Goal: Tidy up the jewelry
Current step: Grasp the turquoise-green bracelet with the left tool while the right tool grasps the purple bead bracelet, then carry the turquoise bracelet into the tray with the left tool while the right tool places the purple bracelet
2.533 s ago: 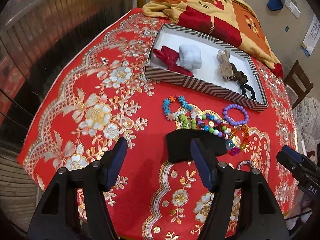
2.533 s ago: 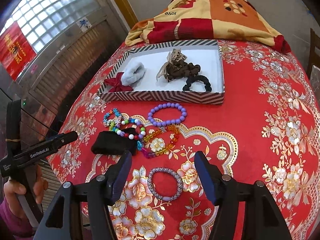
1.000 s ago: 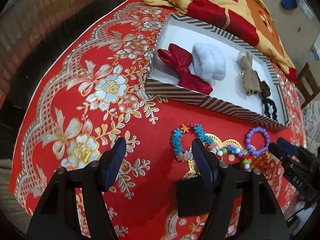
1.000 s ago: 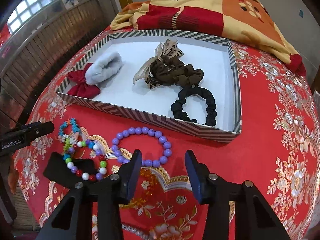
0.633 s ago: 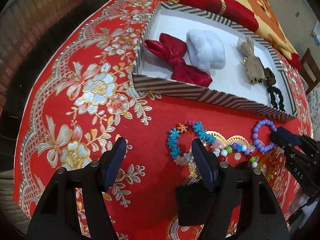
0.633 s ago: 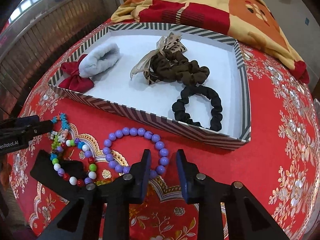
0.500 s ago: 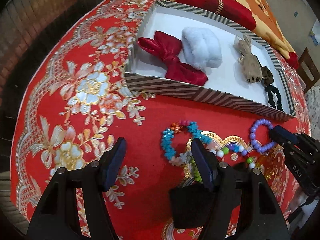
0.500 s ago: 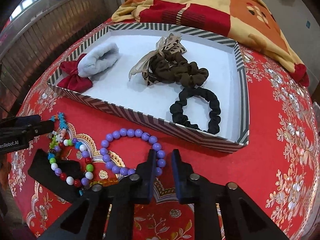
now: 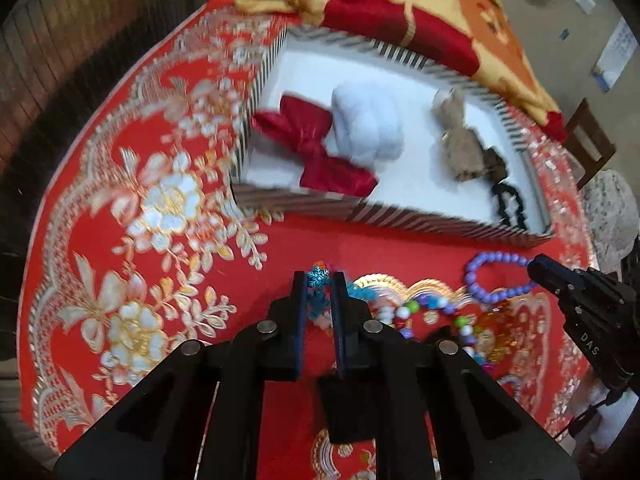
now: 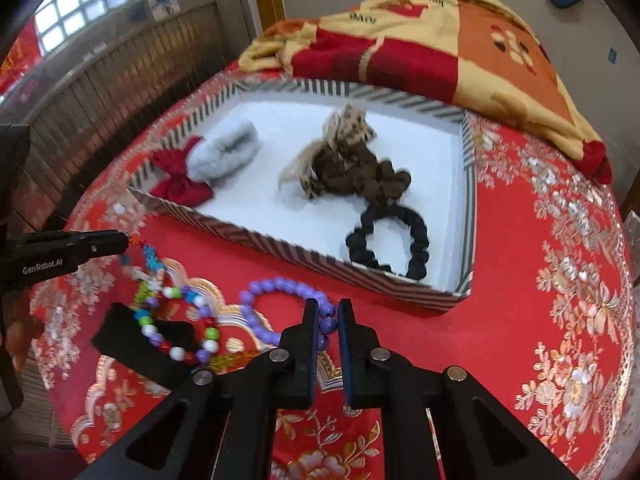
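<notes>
Two hand-held grippers in play, both clamped on bracelets. Left hand-held gripper [image 9: 319,280]: jaws pinched on the turquoise bead bracelet [image 9: 318,276] at its far-left end; bracelet trails right onto the red cloth of the bench [image 9: 120,184]. In the right wrist view that same hand-held gripper enters from the left edge, tip on the bracelet. Right hand-held gripper [image 10: 328,312]: jaws closed on the purple bead bracelet [image 10: 280,286], gripping its near-right arc; rest of the loop lies on the cloth, left of the jaws.

Multicolour bead bracelet [image 10: 180,328] sits left of the purple one, draped over a black pad [image 10: 136,354]. Amber beads just near of it, blurred.

Striped box [image 10: 304,258] sits on the far side of the bracelets, open top, white floor. Inside: red bow [image 10: 182,180] far left, white fluffy scrunchie [image 10: 224,154] touching it, brown scrunchie with a tan bow [image 10: 352,168] mid, black scrunchie [image 10: 392,240] near right. Blanket [image 10: 460,40] beyond the box.
</notes>
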